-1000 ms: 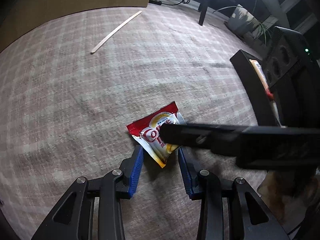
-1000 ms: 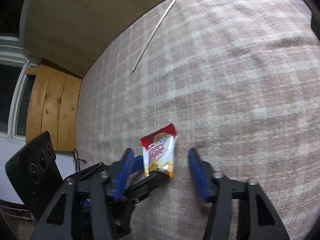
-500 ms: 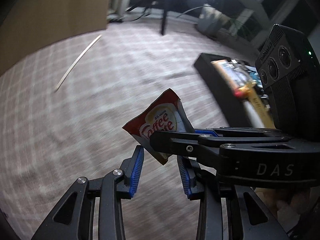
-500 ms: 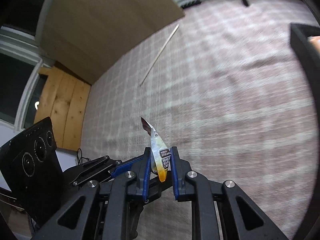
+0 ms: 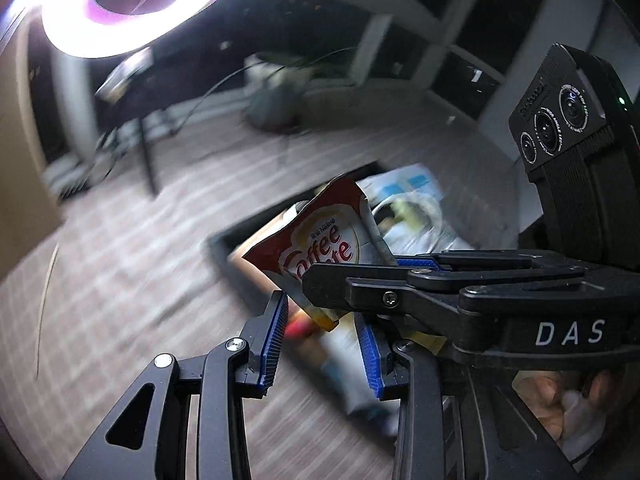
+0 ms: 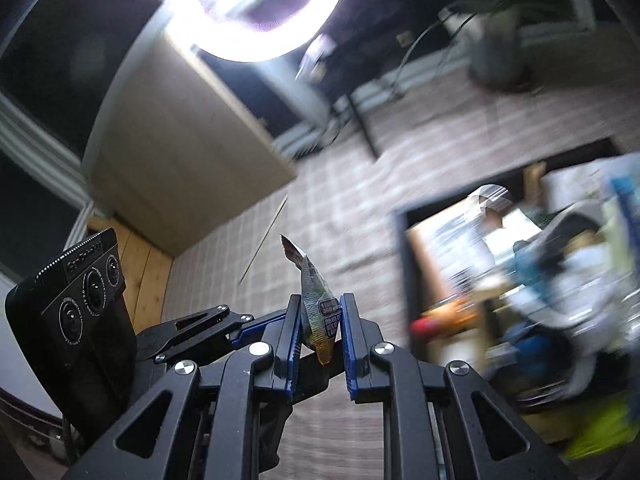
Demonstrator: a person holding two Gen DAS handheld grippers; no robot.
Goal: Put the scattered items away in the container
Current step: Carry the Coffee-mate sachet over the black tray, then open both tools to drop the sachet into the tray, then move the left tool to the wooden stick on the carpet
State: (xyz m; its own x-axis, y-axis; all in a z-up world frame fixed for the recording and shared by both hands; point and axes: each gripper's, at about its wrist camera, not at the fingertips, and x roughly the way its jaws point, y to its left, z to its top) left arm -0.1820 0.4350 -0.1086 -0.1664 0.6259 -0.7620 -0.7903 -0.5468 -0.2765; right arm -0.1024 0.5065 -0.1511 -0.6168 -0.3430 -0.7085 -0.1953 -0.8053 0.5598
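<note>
A red, white and yellow Coffee-mate sachet (image 5: 320, 248) hangs in the air, seen edge-on in the right wrist view (image 6: 316, 312). My right gripper (image 6: 320, 340) is shut on its lower part, both blue pads pressing it. It reaches in from the right in the left wrist view (image 5: 320, 280). My left gripper (image 5: 322, 344) stands open just below. The sachet's bottom corner hangs between its pads without touching them. The black container (image 5: 224, 248) sits on the carpet ahead, blurred and holding several packets; it lies to the right in the right wrist view (image 6: 400, 264).
A bright ring light (image 5: 132, 8) on a stand glares at the top. A thin wooden stick (image 6: 262, 240) lies on the checked carpet. A beige cabinet (image 6: 180, 160) stands at the left and a potted plant (image 5: 276, 100) at the back. A hand (image 5: 560, 412) grips the right tool.
The right gripper closed on the sachet and lifted it off the carpet. Both grippers rose and swung toward the container, which now fills the view ahead.
</note>
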